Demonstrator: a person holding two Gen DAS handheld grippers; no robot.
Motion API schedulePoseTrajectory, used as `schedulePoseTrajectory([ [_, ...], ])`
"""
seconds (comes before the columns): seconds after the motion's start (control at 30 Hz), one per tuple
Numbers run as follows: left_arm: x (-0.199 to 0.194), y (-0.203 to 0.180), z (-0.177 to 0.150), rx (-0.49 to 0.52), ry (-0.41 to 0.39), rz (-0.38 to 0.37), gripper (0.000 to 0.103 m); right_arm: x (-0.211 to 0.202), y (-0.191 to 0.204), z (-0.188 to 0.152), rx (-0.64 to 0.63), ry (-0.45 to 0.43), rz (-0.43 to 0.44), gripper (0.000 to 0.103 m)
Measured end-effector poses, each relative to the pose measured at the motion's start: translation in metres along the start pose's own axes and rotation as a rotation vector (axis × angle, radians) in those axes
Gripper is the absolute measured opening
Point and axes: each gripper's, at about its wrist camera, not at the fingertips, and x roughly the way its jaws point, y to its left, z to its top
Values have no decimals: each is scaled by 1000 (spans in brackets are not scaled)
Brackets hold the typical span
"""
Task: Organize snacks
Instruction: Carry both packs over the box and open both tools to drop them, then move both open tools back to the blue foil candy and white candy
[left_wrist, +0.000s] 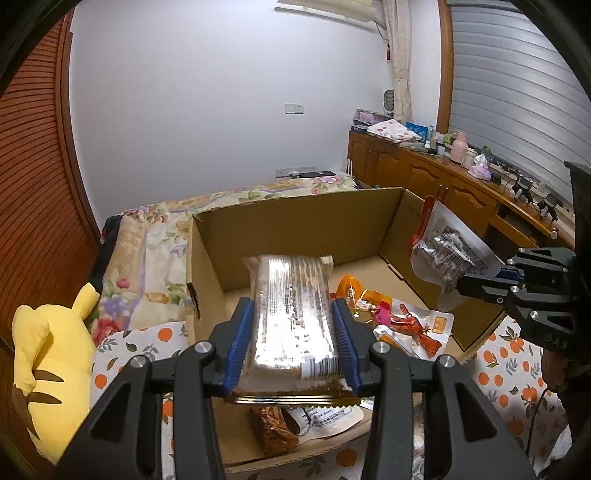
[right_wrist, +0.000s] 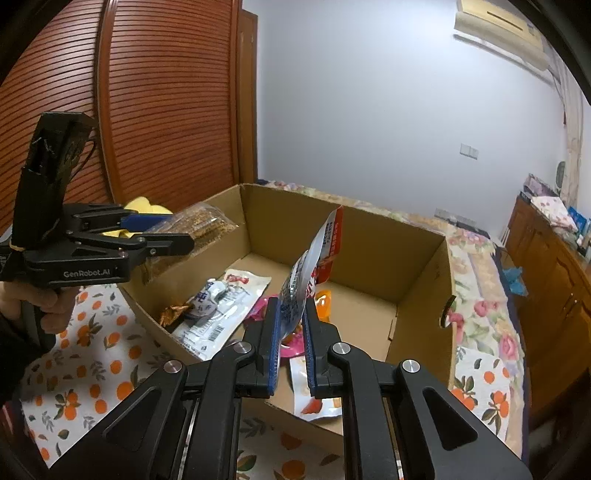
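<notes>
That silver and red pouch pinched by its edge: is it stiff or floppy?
Probably floppy: the pouch curves and leans above the right gripper, which pinches only its lower edge. Likely light, since so thin a pinch holds it above the cardboard box. Its glossy film may slip.

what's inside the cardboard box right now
Loose snack packets lie on the cardboard box floor: a white pouch, an orange packet, pink wrappers. The tools hide the rest.

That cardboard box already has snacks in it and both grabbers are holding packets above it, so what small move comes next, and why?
Probably lower the left gripper a little and open its jaws. Its clear-wrapped packet already hangs over the cardboard box, above bare floor, while the right gripper holds a silver pouch clear.
</notes>
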Motion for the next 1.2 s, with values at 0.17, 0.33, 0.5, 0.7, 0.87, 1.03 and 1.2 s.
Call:
schedulePoseTrajectory([
  [0.17, -3, 3, 1, -6, -12, 7, 44, 6, 0, 1, 7, 17, 3, 9],
  [0.33, -11, 1, -1, -5, -18, 9, 48, 7, -2, 1, 15, 28, -6, 12],
  [0.5, -24, -5, -5, -2, -20, 10, 48, 0, 0, -3, 21, 24, -10, 14],
  [0.7, -48, -16, -15, 18, -33, 8, 49, -23, 8, -10, 26, 8, -3, 19],
  [0.87, -72, -22, -24, 21, -49, 7, 57, -44, 16, -19, 38, 0, -3, 25],
  [1.03, -90, -32, -39, 24, -56, 13, 67, -61, 28, -31, 35, 2, -10, 29],
  [1.2, -100, -39, -54, 14, -45, -2, 71, -77, 37, -43, 41, -1, -16, 33],
])
